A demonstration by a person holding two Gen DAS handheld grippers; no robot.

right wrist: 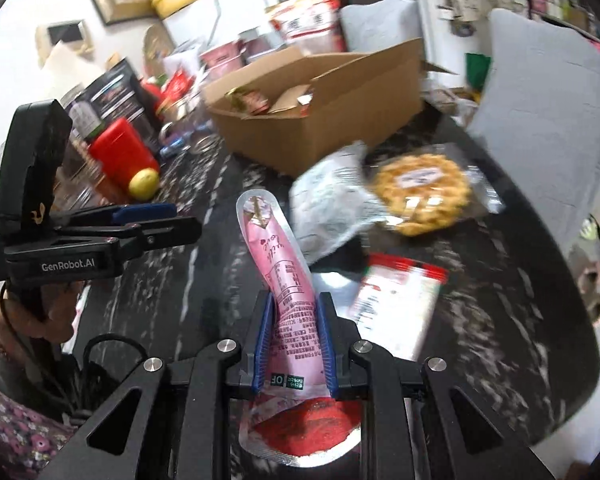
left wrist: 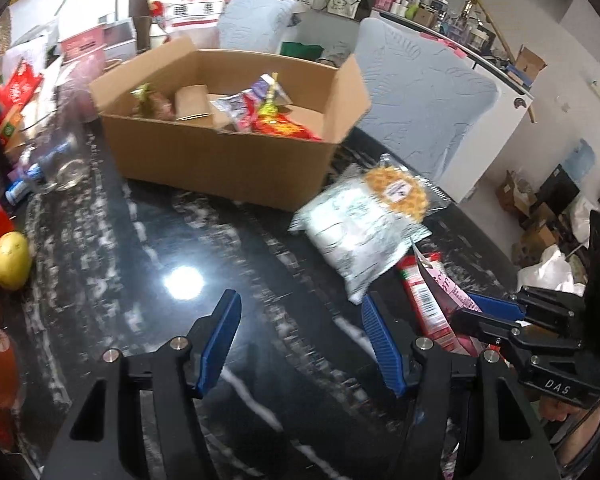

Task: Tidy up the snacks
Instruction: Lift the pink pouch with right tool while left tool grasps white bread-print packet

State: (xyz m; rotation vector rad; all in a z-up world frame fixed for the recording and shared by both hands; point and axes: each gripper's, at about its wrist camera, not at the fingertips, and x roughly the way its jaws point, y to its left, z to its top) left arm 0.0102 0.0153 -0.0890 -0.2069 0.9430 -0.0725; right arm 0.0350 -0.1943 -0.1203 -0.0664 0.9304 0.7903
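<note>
We work over a glossy black tabletop [left wrist: 148,248] veined with white, hard and mirror-smooth enough to throw back a bright lamp glare. Our right gripper [right wrist: 294,336] is clenched on a pink snack pouch [right wrist: 278,256]: a long, flat foil-edged sachet with a rounded silvery top, printed text down its back and a red picture at the near end, its body bowed upward between the ribbed blue pads [right wrist: 263,332]. Our left gripper [left wrist: 300,344] hangs over bare table with its blue ribbed fingers [left wrist: 220,340] spread and nothing between them. Beyond stands a plain brown cardboard box [left wrist: 220,160], flaps up, with crinkled bright wrappers and a small brown carton piled inside. Near the box's right corner lie a puffy white packet [left wrist: 352,232] with pale printing and, touching it, a round yellow lattice-textured snack in clear film [left wrist: 396,192]. Nearer us rests a flat red-and-white packet [right wrist: 396,300], just beside the held pouch. At the left edge sit a smooth yellow lemon-like fruit [left wrist: 10,260] against a red plastic container [right wrist: 120,152], and clear glassware [left wrist: 56,160] further back. Pale blue quilted chair backs [left wrist: 424,112] rise behind the table.
</note>
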